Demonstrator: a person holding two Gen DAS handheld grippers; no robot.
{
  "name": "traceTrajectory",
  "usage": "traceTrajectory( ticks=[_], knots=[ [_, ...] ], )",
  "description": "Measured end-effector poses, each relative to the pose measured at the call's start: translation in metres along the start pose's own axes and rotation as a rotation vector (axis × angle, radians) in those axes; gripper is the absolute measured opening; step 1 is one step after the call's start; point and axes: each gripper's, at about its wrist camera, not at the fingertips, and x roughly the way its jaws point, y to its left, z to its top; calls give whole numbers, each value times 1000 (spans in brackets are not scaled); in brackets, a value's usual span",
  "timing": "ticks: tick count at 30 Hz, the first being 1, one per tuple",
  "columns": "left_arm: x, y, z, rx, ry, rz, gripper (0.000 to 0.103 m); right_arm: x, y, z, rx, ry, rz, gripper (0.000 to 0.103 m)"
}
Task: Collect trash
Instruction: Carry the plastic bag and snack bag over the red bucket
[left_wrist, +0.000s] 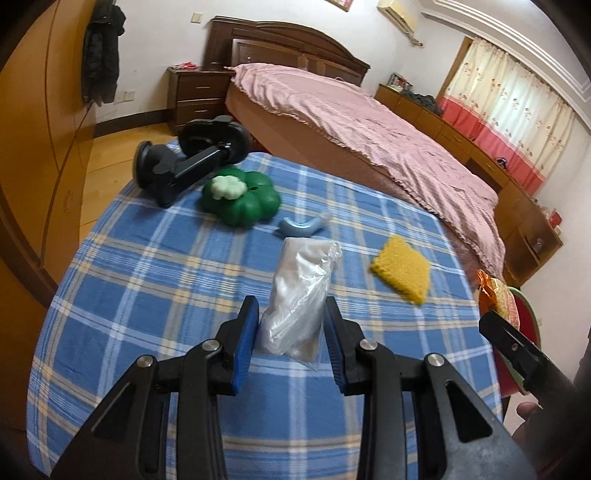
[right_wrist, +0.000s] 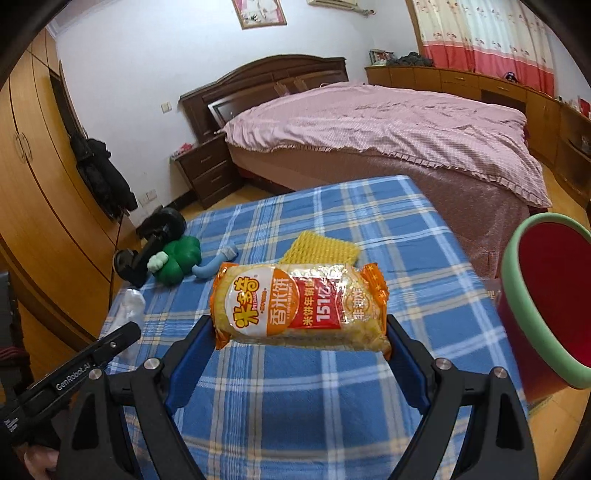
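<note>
I see the blue plaid-clothed table (left_wrist: 147, 280) carrying a green flower-shaped plastic toy (left_wrist: 242, 201) at eleven o'clock, a yellow textured sponge (left_wrist: 402, 271) at two.

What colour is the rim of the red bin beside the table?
Pale green, around a red inside. The bin shows best in the right wrist view.

Left gripper (left_wrist: 291, 343) fingers pinched narrow; right gripper (right_wrist: 299, 336) fingers clamped wide.

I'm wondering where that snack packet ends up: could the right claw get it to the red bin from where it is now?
Probably yes. The right claw already grips the snack packet above the table, and the red bin stands just to its right, mouth open, with nothing visible between them.
</note>
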Motion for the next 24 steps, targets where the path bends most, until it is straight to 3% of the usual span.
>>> traceTrajectory(
  ticks=[24],
  knots=[
    [-31,-85,-4,152,-15,-160,35,-84,-76,-9,153,-140,-45,90]
  ],
)
